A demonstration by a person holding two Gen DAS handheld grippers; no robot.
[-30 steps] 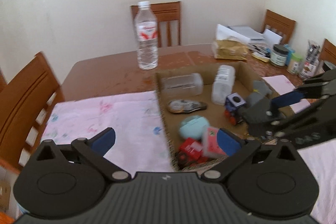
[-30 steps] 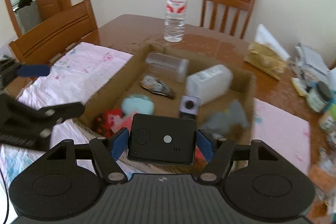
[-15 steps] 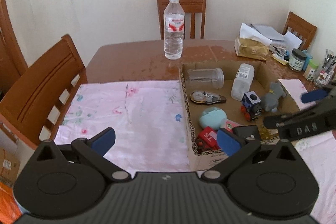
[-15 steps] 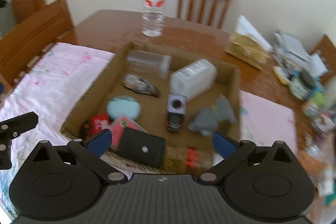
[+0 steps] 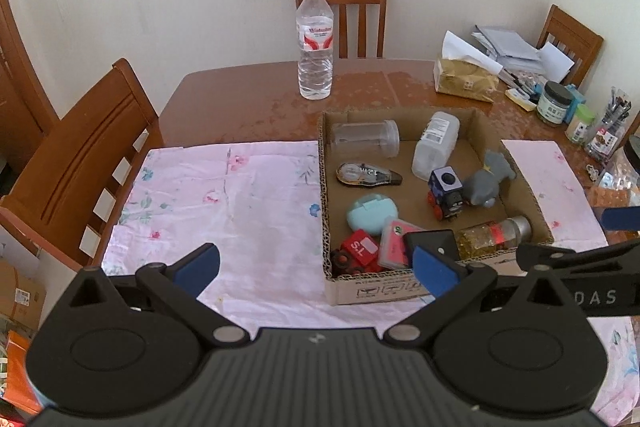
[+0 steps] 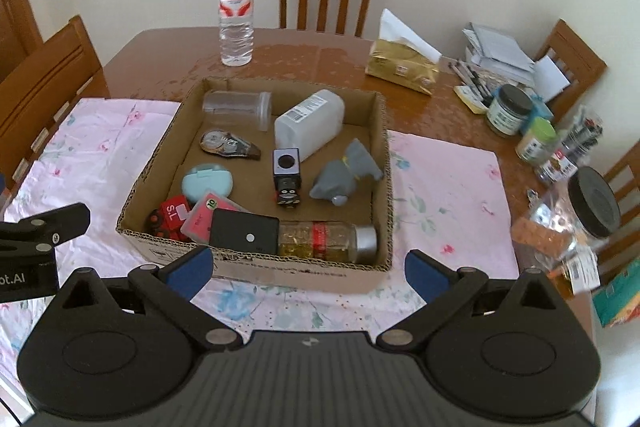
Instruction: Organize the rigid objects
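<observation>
A shallow cardboard box (image 6: 382,131) (image 5: 326,155) on the table holds several rigid things. A flat black device (image 6: 244,235) (image 5: 434,241) lies at its near edge beside a glass jar of gold flakes (image 6: 328,241) (image 5: 494,233). Further in are a toy train (image 6: 286,173), a grey figure (image 6: 344,175), a white plastic bottle (image 6: 310,123), a clear jar (image 6: 238,107), a teal case (image 6: 207,183) and a red toy (image 6: 170,217). My right gripper (image 6: 306,273) hangs open above the box's near wall, nothing between its fingers. My left gripper (image 5: 316,269) is open over the pink cloth, left of the box.
A water bottle (image 6: 237,9) stands behind the box. A gold tissue pack (image 6: 402,67), papers, jars (image 6: 510,109) and pens crowd the right side. A black-lidded jar (image 6: 592,201) sits near the right edge. Wooden chairs (image 5: 80,155) ring the table. Pink cloth (image 5: 224,195) covers the near side.
My right gripper opened and let go of the black device, which now lies in the box at its near edge. Both grippers rose and drew back from the box.
</observation>
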